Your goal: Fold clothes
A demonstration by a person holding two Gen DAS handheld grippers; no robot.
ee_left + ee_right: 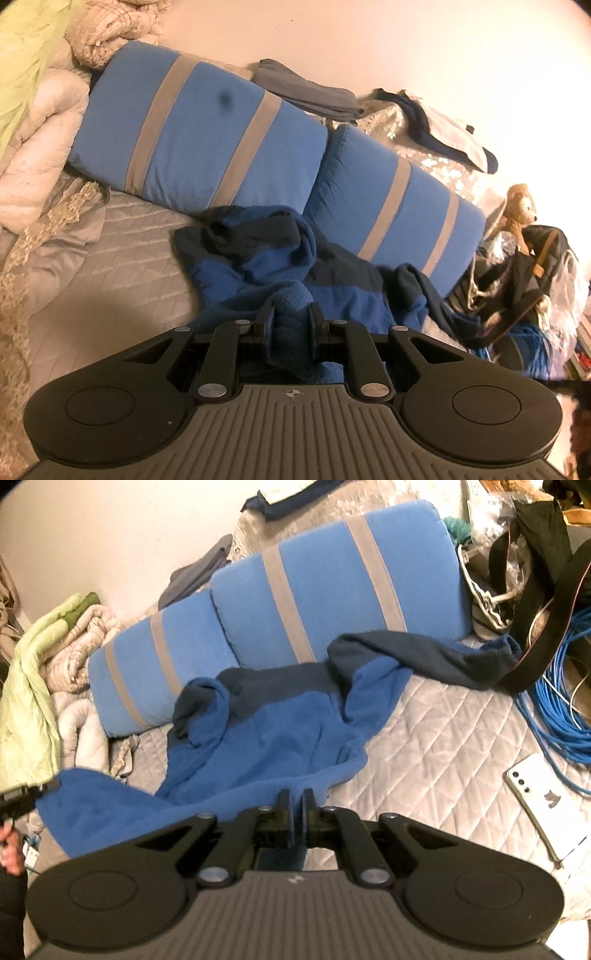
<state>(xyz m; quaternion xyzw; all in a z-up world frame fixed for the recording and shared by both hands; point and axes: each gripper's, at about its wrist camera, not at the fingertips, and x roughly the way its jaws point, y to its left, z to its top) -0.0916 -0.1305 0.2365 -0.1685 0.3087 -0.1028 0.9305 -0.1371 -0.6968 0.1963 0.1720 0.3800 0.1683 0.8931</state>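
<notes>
A quilted grey bedspread [443, 731] covers the bed, with two blue pillows [332, 587] banded in grey lying along its far side. A blue and navy fleece garment [280, 731] sprawls rumpled across the middle of the bed, one navy sleeve trailing right toward a coil of blue cable [565, 709] and a black bag [535, 546]. Bundled pale quilts [40, 122] fill the far left; a white phone [543, 805] lies face down on the near right. The left gripper [291, 317] points across the bed and pinches a thick bunch of the fleece between partly closed fingers. The right gripper [295, 805] is clamped nearly tight on the garment's near hem. A person's hand [9, 845] shows only at the left edge of the right wrist view, cut off and blurred. A stuffed toy [519, 206] sits far right, hard to make out.
</notes>
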